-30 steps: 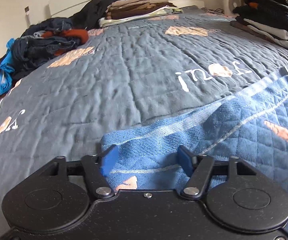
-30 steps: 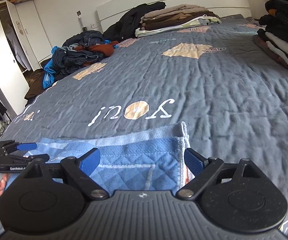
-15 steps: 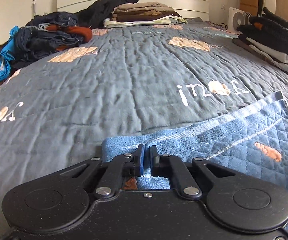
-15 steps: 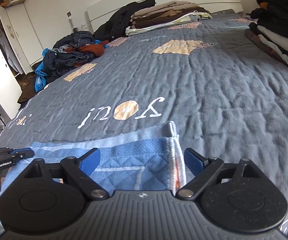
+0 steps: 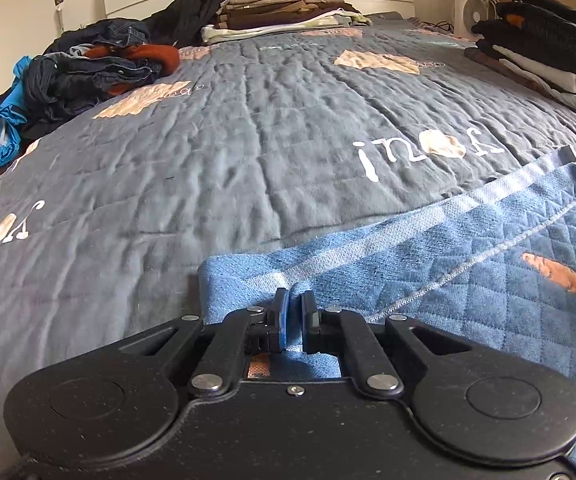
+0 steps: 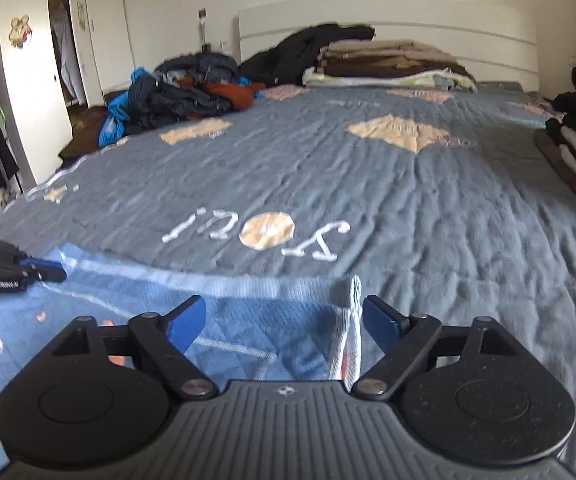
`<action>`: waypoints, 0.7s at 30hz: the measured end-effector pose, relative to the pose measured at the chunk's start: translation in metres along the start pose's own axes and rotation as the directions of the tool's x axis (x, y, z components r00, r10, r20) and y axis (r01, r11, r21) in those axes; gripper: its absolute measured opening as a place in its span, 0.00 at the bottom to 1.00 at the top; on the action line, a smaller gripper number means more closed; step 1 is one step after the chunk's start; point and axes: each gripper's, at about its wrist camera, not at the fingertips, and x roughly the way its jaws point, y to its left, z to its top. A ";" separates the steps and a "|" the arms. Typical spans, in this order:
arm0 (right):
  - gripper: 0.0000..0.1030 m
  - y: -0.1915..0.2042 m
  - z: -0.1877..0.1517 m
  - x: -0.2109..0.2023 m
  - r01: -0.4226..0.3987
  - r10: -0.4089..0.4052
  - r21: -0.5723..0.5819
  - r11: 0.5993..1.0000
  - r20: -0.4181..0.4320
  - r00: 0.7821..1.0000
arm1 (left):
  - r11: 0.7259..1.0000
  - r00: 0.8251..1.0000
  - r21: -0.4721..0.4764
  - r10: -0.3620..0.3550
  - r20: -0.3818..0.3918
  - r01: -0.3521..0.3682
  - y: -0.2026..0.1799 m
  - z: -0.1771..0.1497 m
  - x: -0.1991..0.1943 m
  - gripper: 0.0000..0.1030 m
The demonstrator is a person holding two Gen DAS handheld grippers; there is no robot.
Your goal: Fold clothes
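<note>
Now, left view: the left claw [image 5: 295,322] is clamped on the near corner of the blue quilted cloth [image 5: 468,272] lying on the grey bed quilt [image 5: 247,140], anchoring it. Right view: the right claw [image 6: 283,326] straddles the opposite corner, jaws closing, ready to lift for a fold.

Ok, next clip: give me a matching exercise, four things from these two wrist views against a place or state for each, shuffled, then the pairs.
Things:
1. left gripper
2. right gripper
3. folded beige and brown stack
4. loose heap of jeans and an orange-red garment

Places or states:
A. by the headboard, at the far end of the bed
B. shut on the near edge of the blue quilted cloth
C. far left side of the bed
D. jaws closing around the cloth's corner, pads not yet pressing on it

Pairs: 1-B, 2-D, 3-A, 4-C
</note>
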 end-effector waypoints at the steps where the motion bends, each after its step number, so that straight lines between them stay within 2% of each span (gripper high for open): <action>1: 0.67 -0.002 -0.001 0.002 0.005 -0.005 0.001 1.000 -0.006 1.000 | 1.000 1.000 -0.002 -0.001 -0.001 0.001 0.000 0.000 0.000 0.08; 2: 0.59 -0.004 -0.002 0.004 0.010 -0.010 0.002 1.000 -0.012 1.000 | 1.000 1.000 -0.002 0.000 -0.001 0.000 0.000 0.000 0.000 0.08; 5: 0.48 -0.008 -0.005 0.009 0.018 -0.018 0.005 1.000 -0.023 1.000 | 1.000 1.000 0.000 0.001 -0.002 -0.001 0.000 -0.001 0.001 0.08; 10: 0.46 -0.009 -0.011 0.016 0.051 -0.052 -0.015 0.999 -0.056 0.997 | 1.000 1.000 -0.003 -0.001 -0.003 0.001 0.000 -0.001 0.002 0.08; 11: 0.35 -0.009 -0.011 0.016 0.048 -0.049 -0.021 0.999 -0.051 0.997 | 1.000 1.000 -0.003 -0.001 -0.003 0.001 0.000 -0.001 0.002 0.08; 12: 0.14 -0.008 -0.011 0.015 0.046 -0.047 -0.023 0.999 -0.039 0.998 | 1.000 1.000 -0.003 -0.001 -0.003 0.001 0.000 -0.001 0.002 0.08; 14: 0.05 -0.007 -0.010 0.011 0.054 -0.054 -0.027 0.998 -0.012 0.998 | 1.000 1.000 -0.002 0.001 -0.003 -0.001 0.000 -0.001 0.002 0.08; 17: 0.05 -0.008 -0.009 0.012 0.049 -0.050 -0.020 0.999 -0.019 0.999 | 1.000 1.000 -0.003 0.001 -0.003 -0.001 0.000 -0.001 0.002 0.08; 21: 0.12 -0.007 -0.010 0.020 0.059 -0.060 -0.019 0.998 -0.060 0.996 | 1.000 1.000 -0.002 0.001 -0.002 -0.001 0.000 0.000 0.002 0.08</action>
